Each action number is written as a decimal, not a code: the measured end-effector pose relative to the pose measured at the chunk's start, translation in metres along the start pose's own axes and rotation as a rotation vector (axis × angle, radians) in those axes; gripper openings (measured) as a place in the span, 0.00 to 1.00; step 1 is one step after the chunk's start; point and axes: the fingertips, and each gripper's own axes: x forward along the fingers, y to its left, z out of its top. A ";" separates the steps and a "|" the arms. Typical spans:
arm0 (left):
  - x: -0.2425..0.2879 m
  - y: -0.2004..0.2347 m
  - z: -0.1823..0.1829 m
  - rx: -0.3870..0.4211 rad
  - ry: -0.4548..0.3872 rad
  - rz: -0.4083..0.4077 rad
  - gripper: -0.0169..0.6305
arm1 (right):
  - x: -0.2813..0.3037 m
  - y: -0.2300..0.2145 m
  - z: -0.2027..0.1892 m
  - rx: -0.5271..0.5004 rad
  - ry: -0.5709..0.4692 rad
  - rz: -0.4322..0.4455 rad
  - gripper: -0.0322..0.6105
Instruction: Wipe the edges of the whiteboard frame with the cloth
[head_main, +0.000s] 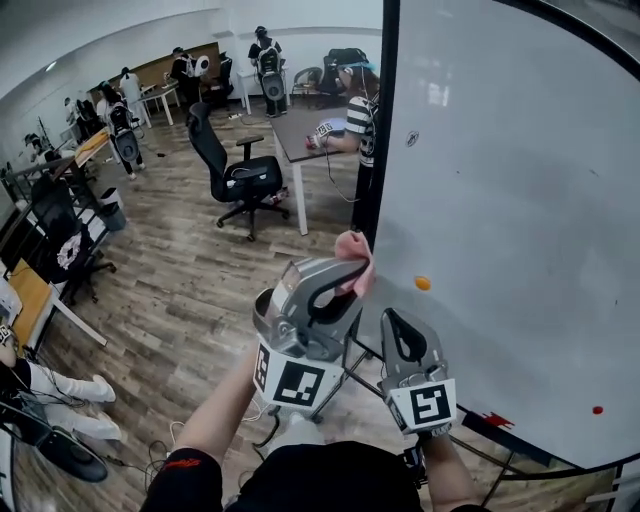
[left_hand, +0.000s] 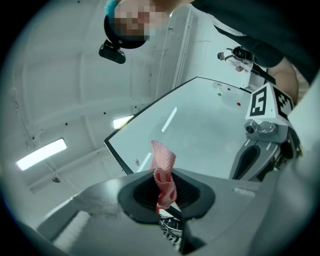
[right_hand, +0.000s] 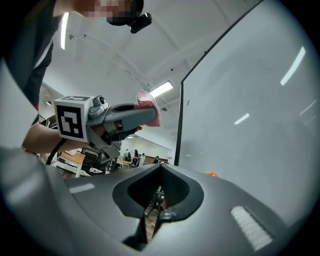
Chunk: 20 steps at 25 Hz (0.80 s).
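Cloth (head_main: 355, 258), pink, crumpled: pinched in left gripper (head_main: 343, 274), jaws closed on it, just beside whiteboard frame (head_main: 386, 120), dark left edge. Right gripper (head_main: 398, 326): jaws together, empty, nearer.

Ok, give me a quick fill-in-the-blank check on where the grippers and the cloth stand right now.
The left gripper is shut on a ____ cloth.
The right gripper is shut and holds ____.
The frame of the whiteboard is coloured ____.
The dot nearest the cloth is ____.
Missing words: pink; nothing; black; orange.
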 end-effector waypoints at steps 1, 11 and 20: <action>0.002 0.002 0.004 0.020 0.002 0.002 0.09 | -0.001 0.002 0.005 -0.006 0.001 0.004 0.05; 0.041 0.049 0.050 0.215 -0.018 0.021 0.09 | 0.020 -0.003 0.055 -0.089 -0.026 0.063 0.05; 0.073 0.103 0.090 0.416 -0.031 0.045 0.09 | 0.037 -0.018 0.101 -0.065 -0.108 0.083 0.05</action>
